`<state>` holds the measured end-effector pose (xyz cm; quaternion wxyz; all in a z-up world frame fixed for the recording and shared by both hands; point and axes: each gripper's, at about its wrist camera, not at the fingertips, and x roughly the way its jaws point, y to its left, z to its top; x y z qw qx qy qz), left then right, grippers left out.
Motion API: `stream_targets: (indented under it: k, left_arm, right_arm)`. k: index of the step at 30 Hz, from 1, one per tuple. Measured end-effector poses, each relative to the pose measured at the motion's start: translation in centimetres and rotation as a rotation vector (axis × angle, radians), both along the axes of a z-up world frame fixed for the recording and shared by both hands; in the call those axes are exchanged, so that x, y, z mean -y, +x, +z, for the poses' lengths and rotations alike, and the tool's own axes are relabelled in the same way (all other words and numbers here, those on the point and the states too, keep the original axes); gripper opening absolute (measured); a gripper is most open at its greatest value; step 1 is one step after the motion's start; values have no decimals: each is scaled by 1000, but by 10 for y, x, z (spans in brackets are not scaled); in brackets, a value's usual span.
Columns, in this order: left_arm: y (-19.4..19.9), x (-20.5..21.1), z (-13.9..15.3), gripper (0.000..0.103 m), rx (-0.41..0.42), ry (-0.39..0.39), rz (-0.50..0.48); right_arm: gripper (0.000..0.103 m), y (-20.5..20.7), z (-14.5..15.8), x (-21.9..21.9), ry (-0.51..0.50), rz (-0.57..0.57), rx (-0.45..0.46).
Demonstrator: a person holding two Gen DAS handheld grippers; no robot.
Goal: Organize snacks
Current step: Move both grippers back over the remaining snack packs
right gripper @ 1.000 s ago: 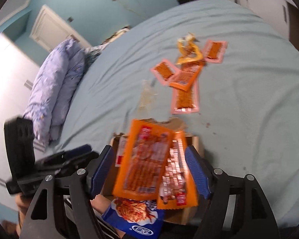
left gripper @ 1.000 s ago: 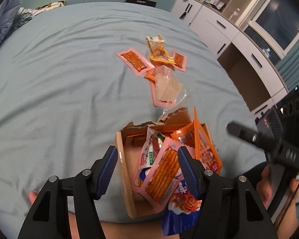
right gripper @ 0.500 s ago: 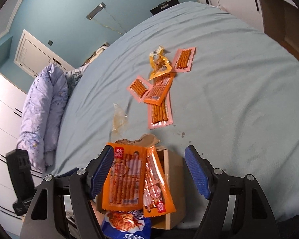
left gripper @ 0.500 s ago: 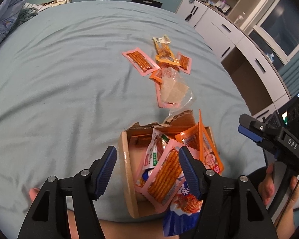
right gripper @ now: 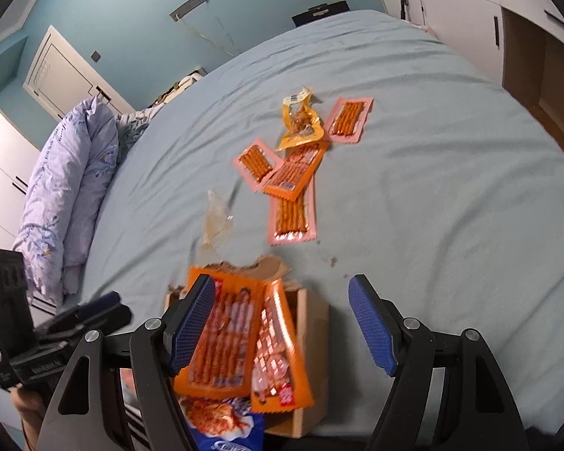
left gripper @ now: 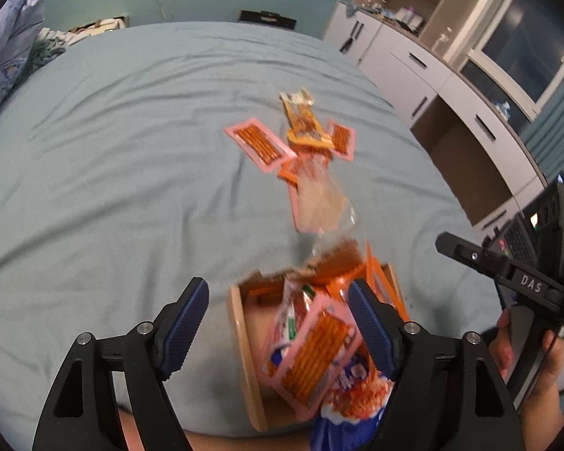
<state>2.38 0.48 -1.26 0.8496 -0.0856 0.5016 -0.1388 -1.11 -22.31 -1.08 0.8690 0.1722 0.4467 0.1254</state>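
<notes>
Snacks in two lots on the bed point(right gripper: 451, 195): one lot packed upright in a torn cardboard box point(right gripper: 312, 323) at the near edge, the other loose farther up the sheet. Box just below and between both grippers. Left gripper point(left gripper: 278, 323) wide open, jaws just now opening further, nothing pressed; pink pack point(left gripper: 312, 353) and blue bag point(left gripper: 353, 391) in the box between its pads but untouched. Right gripper point(right gripper: 282, 323) wide open, empty; orange packs point(right gripper: 225, 334) standing in the box by its left pad. Well beyond: long pink pack point(right gripper: 291, 210), orange pack point(right gripper: 295, 173), yellow bag point(right gripper: 300, 124), two small pink packs point(right gripper: 347, 116), clear wrapper point(right gripper: 216, 221) nearer the box.
</notes>
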Motion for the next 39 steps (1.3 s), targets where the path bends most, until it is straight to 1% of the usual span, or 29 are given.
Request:
stream_targets:
  k: [2,4,6,7,8,11,15,17,18,20,21,23,26,28,30,32,36,39]
  left_arm:
    - [9,-7,1,80,6,-7,41]
    - [16,-11,0,88,16,-9,76]
    - [25,-13,1,99,40,10,99]
    - [27,-12,1,101,51,20,99]
    - [32,-10,3,102,72,45,92]
    - [48,-2,6,102,122,141,54]
    - [73,5,1,102,163,234,20]
    - [83,3,-5,102,154,251,32]
    - [86,2,-9,102,145,252,43]
    - [92,-1,-17,102,116,245,57]
    - [92,-1,-19,102,111,247,56]
    - [96,-1,-23,102,110,271,49]
    - [105,0,-24,102,127,317,40]
    - [112,0,-26,102,131,333,48]
    - [116,-1,-31,102,117,332,59]
    - [118,-1,-37,102,87,318,53]
    - [118,0,-41,102,45,323,50]
    - [116,2,-37,102,45,304,41]
  right_arm:
    - [73,6,3,2,-27,-8,11]
    - [73,12,7,5,-73,-14,40]
    - [73,17,10,6,-127,-19,67]
    - [73,20,11,7,-146,-17,82]
    - [73,23,12,7,-164,-19,97]
    - [73,36,11,7,-223,-36,113]
    - [73,52,6,4,-284,-57,114]
    - [73,59,3,2,-361,-112,105]
    - [73,63,1,0,-426,-164,82]
    - [73,69,-7,-4,-517,-225,43]
    - [73,71,-9,-6,-519,-221,38]
    - [73,75,-14,-9,-489,-189,19]
    - [73,87,-19,-15,-391,-120,-11]
    - [73,97,-22,-18,-318,-80,-41]
    - [73,108,-28,-18,-239,-48,-84]
    - [73,116,-37,-19,-177,-44,-126]
    - [73,131,-51,-17,-152,-48,-182]
    - [73,154,-48,-15,-141,-51,-168]
